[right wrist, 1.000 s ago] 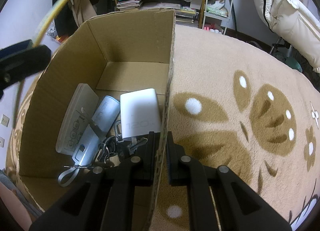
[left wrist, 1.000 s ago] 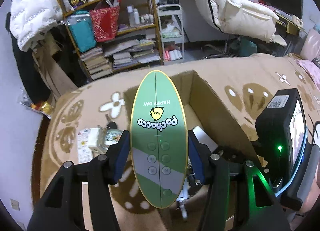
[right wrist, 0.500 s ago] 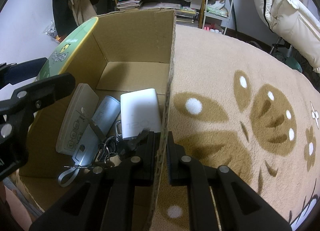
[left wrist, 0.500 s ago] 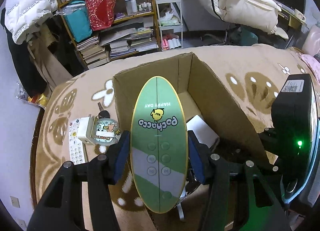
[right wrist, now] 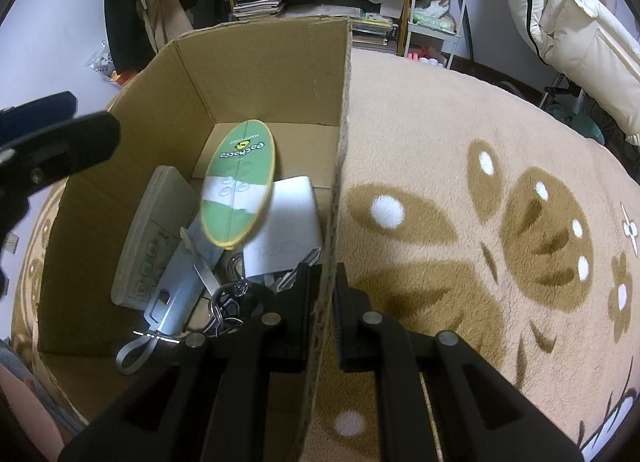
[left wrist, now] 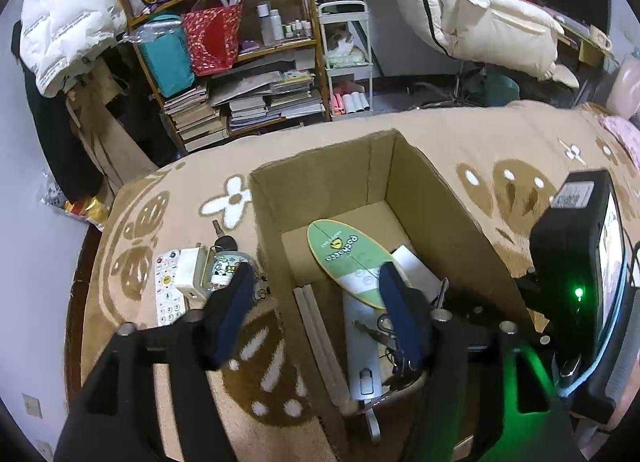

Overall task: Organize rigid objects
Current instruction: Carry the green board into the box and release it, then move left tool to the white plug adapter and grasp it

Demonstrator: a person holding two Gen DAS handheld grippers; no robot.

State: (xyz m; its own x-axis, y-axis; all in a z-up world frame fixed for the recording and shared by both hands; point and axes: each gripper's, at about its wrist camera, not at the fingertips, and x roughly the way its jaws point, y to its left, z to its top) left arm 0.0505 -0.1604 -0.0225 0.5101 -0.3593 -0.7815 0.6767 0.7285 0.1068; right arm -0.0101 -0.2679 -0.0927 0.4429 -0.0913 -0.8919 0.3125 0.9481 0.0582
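Observation:
The green oval Pochacco board (left wrist: 350, 264) (right wrist: 238, 191) lies inside the cardboard box (left wrist: 448, 205) (right wrist: 256, 73), resting on a white block (right wrist: 286, 217) and a pale blue device (right wrist: 176, 290). My left gripper (left wrist: 316, 310) hangs open above the box's near left wall with nothing between its fingers. My right gripper (right wrist: 326, 290) is shut on the box's right wall. A grey remote (right wrist: 154, 238) and a key ring (right wrist: 230, 302) also lie in the box.
On the brown flower-patterned blanket (left wrist: 132, 246) left of the box lie a white remote (left wrist: 168, 288), a white adapter (left wrist: 192, 272), a round cartoon tin (left wrist: 226, 268) and a car key (left wrist: 224, 240). A cluttered bookshelf (left wrist: 248, 73) stands behind.
The left gripper has opened and let go of the green board, which dropped into the box. The left gripper has drawn up and back. The right gripper has stayed on the box wall.

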